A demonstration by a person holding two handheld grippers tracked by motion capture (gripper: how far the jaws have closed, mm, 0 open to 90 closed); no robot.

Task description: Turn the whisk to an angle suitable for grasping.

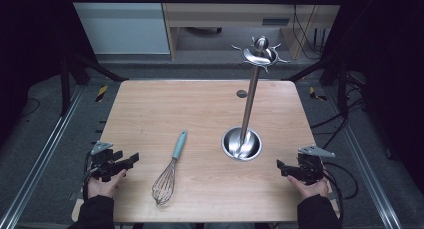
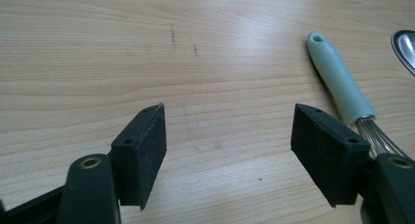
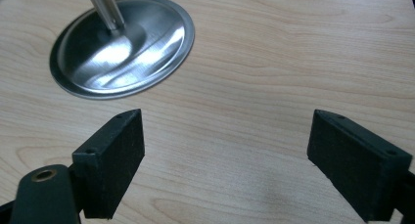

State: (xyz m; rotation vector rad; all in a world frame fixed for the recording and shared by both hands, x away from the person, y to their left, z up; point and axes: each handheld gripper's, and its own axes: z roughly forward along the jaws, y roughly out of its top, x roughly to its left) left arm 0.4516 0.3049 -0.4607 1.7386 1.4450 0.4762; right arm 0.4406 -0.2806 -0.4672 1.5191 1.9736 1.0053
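A wire whisk (image 1: 170,170) with a pale teal handle (image 2: 338,80) lies on the wooden table (image 1: 150,114), handle pointing away from me. A steel utensil stand (image 1: 248,101) rises from a round dished base (image 3: 122,45) to a hooked top (image 1: 260,53). My left gripper (image 1: 127,162) rests at the table's left front edge, open, with bare wood between its pads (image 2: 147,145); the whisk lies to its right. My right gripper (image 1: 282,167) sits at the right front edge, open and holding nothing, with the stand's base ahead and to its left.
A small dark round spot (image 1: 242,94) marks the table's far side. Metal rails (image 1: 45,154) run along both sides on the grey floor. Cables (image 1: 345,174) trail at the right. A cabinet (image 1: 225,19) stands behind the table.
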